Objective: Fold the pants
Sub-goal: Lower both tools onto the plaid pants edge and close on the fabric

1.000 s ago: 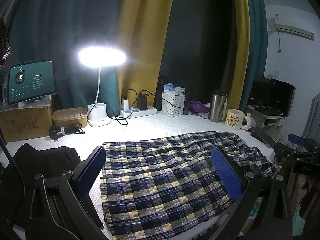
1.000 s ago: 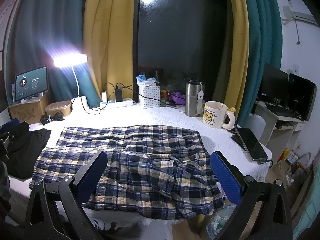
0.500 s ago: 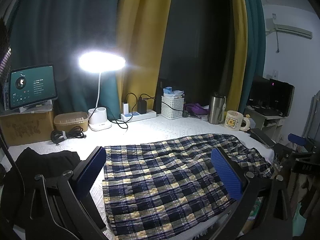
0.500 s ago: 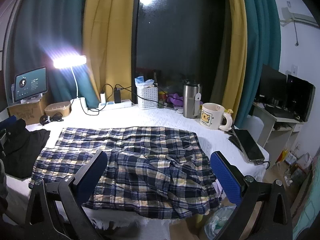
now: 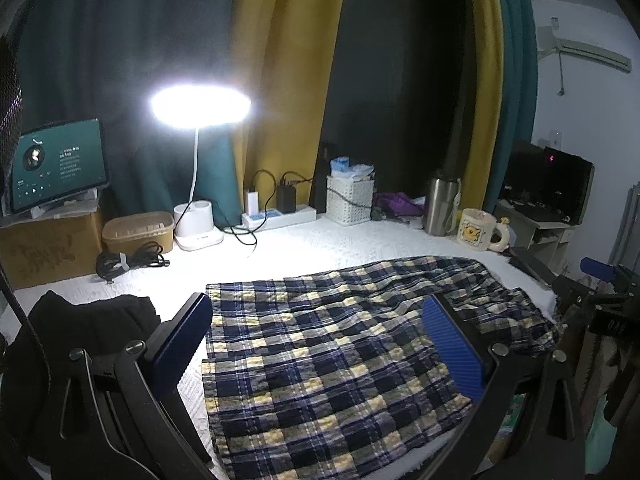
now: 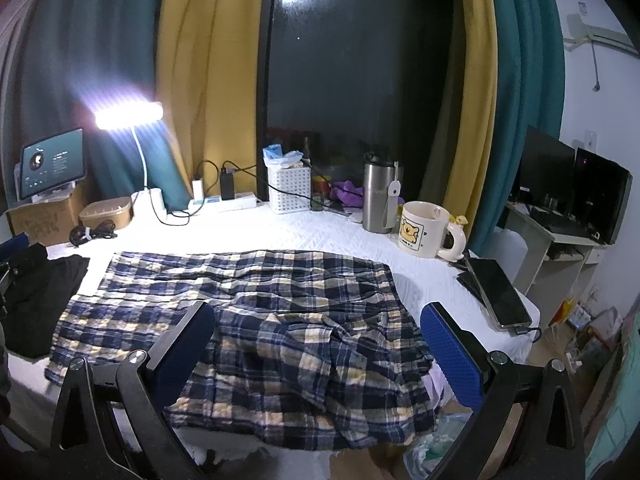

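1. my left gripper (image 5: 318, 354) and right gripper (image 6: 318, 354) both hang released, holding nothing.
2. the plaid pants (image 6: 256, 320) lie flat ahead, long axis crosswise.
3. from the mug (image 6: 424, 230), the crumpled waist is nearer; my right takes it.

Pants (image 6: 256, 312) flat on table (image 6: 320, 232) — dark garment (image 6: 32, 300) left, mug (image 6: 424, 228) behind right.

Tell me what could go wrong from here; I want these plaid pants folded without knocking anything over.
The plaid pants hang over the table's near edge at the bunched waist end; a one-sided pull may drag them off. The phone and mug sit beside that end, so a swinging fold could hit them. Both tools, left and right, are open and hold nothing.
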A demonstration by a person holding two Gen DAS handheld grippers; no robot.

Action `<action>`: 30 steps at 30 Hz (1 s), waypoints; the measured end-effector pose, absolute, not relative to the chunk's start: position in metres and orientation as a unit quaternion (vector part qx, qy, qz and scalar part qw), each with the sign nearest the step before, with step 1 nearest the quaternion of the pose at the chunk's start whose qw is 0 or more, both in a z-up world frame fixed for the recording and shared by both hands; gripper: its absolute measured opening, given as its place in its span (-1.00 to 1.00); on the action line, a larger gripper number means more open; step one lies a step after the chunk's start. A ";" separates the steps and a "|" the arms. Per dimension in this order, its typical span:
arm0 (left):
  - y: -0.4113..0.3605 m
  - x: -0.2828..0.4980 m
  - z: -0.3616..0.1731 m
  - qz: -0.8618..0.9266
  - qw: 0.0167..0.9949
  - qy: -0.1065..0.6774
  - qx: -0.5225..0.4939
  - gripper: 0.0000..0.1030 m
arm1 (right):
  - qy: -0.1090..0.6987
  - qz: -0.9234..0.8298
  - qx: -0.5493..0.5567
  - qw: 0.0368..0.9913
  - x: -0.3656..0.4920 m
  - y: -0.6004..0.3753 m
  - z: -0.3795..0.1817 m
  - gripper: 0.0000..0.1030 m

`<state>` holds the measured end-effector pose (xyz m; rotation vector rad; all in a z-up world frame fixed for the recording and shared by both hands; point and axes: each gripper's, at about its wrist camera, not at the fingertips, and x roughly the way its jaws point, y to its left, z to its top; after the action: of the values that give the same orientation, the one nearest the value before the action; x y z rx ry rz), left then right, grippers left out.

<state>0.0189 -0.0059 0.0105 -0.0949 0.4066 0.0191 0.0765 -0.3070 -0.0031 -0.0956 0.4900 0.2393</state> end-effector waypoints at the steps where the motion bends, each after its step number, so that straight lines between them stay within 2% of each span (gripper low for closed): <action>1: -0.004 0.024 0.009 0.011 0.977 0.207 -0.048 1.00 | 0.245 0.117 -0.047 0.961 0.081 -0.307 -0.005 1.00; 20: 0.031 0.143 -0.029 0.043 0.947 0.312 -0.060 1.00 | 0.305 0.104 -0.045 0.945 0.211 -0.305 -0.032 1.00; 30: 0.068 0.196 -0.064 0.043 0.920 0.382 -0.072 1.00 | 0.373 0.108 0.000 0.922 0.294 -0.316 -0.075 1.00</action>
<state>0.1961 0.0676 -0.0643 -0.1487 0.7850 0.0891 0.2939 -0.3158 -0.0748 0.0003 0.7661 0.2210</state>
